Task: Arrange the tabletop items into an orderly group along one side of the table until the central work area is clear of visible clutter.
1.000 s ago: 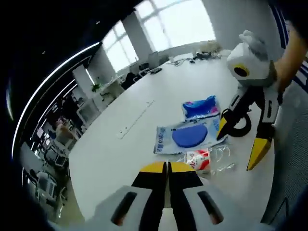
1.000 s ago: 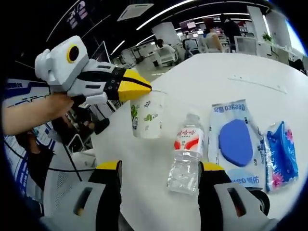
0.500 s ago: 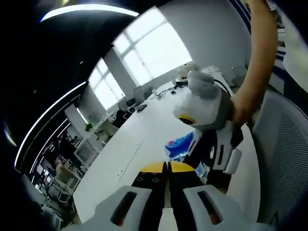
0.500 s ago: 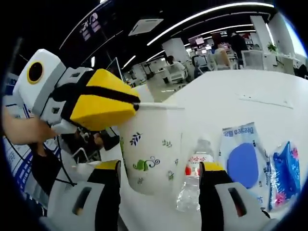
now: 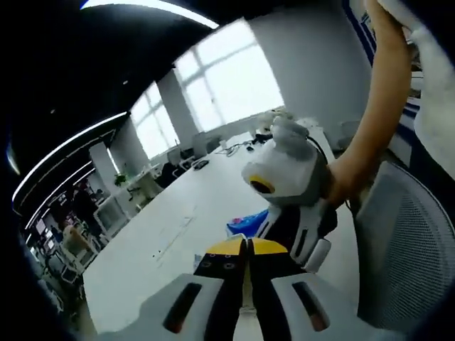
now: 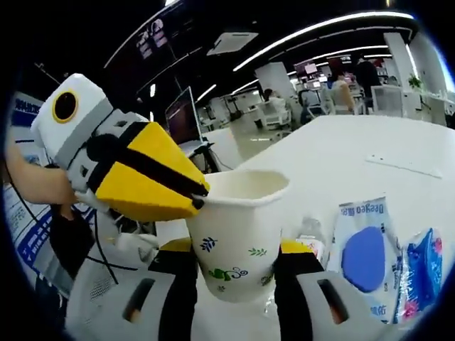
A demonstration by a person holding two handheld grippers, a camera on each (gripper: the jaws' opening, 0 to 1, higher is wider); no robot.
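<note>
In the right gripper view, the right tongs rise from the bottom of the frame with their yellow-tipped black jaws set on either side of a white paper cup printed with small green and blue leaf sprigs, the jaws hugging its lower wall. The left tongs, yellow and black with a white housing, come in from the left and are pinched shut on the cup's rim, a person's hand behind them. The cup stands upright and open-mouthed, its rim bent slightly where the left jaws bite.

Just behind the cup on the white table lies a clear plastic water bottle with a red-and-white label, mostly hidden by the cup and the right jaw. To its right lies a flat pale-blue wet-wipe pack with a dark blue oval flap, and beside that a bright blue crinkled plastic packet. Beyond the table stretches an open office with desks, monitors and ceiling strip lights.

In the left gripper view, the left tongs show their jaws pressed together. Just past them sits the white housing of the right gripper, held by a person's arm, with the blue packet partly visible on the table and tall bright windows far behind.
</note>
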